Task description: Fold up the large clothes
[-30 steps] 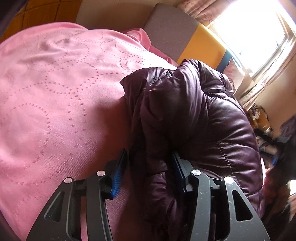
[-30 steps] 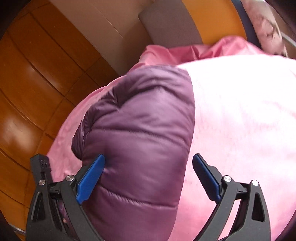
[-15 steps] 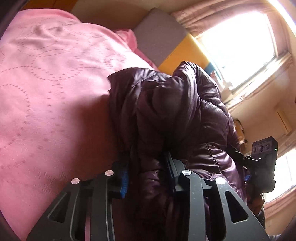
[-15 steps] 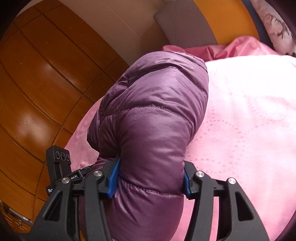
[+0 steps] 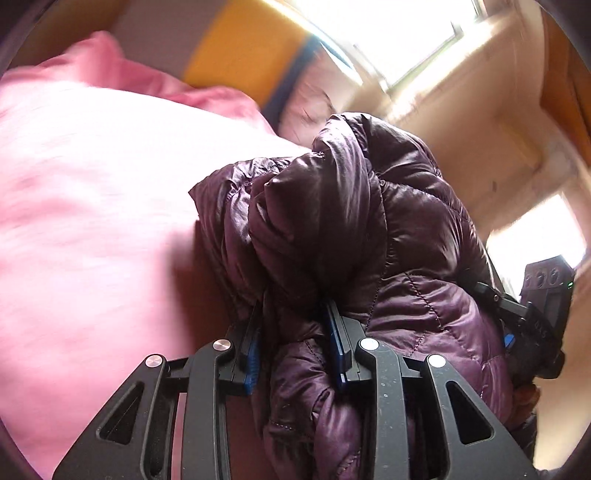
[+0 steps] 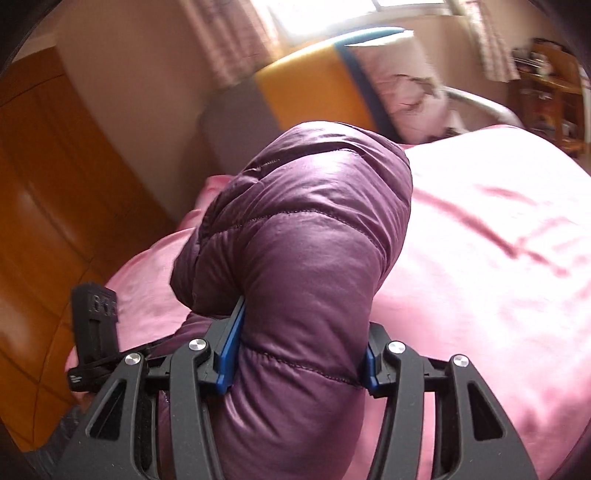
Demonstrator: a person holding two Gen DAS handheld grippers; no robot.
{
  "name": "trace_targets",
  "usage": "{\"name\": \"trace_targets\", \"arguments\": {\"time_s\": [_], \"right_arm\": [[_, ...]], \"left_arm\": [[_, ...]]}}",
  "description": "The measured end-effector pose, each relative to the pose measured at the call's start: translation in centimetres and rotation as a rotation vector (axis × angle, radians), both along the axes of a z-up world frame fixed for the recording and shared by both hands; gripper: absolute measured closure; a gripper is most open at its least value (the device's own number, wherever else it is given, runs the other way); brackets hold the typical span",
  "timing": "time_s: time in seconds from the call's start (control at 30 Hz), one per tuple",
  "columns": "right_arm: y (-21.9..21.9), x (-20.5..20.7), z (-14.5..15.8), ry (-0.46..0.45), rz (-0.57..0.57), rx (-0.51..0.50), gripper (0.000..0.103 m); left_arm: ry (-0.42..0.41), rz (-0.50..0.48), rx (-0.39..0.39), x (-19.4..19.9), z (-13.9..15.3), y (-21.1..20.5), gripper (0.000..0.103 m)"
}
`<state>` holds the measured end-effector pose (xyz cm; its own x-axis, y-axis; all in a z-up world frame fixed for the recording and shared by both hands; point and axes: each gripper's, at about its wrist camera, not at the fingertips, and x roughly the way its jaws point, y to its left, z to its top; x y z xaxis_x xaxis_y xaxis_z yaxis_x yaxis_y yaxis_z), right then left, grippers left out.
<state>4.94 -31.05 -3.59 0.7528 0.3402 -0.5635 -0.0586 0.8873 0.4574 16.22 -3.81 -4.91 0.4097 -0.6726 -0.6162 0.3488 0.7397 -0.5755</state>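
A dark purple quilted puffer jacket [image 5: 354, 229] is bunched up and lifted off the pink bedspread [image 5: 92, 206]. My left gripper [image 5: 295, 350] is shut on a thick fold of it, blue pads pressed into the fabric. In the right wrist view my right gripper [image 6: 299, 354] is shut on another bulky fold of the jacket [image 6: 306, 236], which rises above the bed [image 6: 498, 258]. The right gripper's body [image 5: 539, 310] shows at the right edge of the left wrist view.
A grey, yellow and blue headboard cushion [image 6: 314, 92] and a patterned pillow [image 6: 410, 92] stand at the head of the bed. A wooden wardrobe [image 6: 48, 184] is on the left. Bright windows [image 5: 402, 33] and a wooden shelf [image 6: 546, 85] lie beyond.
Both grippers closed on the jacket and raised it off the bed. Both views tilted up toward the headboard and windows.
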Motion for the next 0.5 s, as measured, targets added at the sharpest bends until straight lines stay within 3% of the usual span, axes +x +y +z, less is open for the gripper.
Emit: {"name": "trace_targets", "arguments": {"time_s": [0.1, 0.17, 0.23, 0.37, 0.5], "right_arm": [[-2.8, -0.5, -2.9, 0.077, -0.067, 0.006, 0.044], [-3.5, -1.1, -3.8, 0.090, -0.096, 0.018, 0.027], [-3.5, -1.9, -3.1, 0.074, -0.139, -0.024, 0.020], [-2.4, -3.6, -0.2, -0.011, -0.227, -0.128, 0.021], [1.3, -3.5, 1.2, -0.068, -0.165, -0.171, 0.025]], "left_arm": [[-0.024, -0.069, 0.161, 0.7, -0.7, -6.0, 0.073], [-0.042, -0.076, 0.217, 0.7, -0.8, -7.4, 0.073], [-0.067, -0.079, 0.255, 0.6, -0.5, -7.9, 0.073], [-0.123, -0.052, 0.311, -0.3, 0.3, -7.4, 0.073], [-0.145, -0.013, 0.313, -1.7, 0.6, -6.1, 0.073]]}}
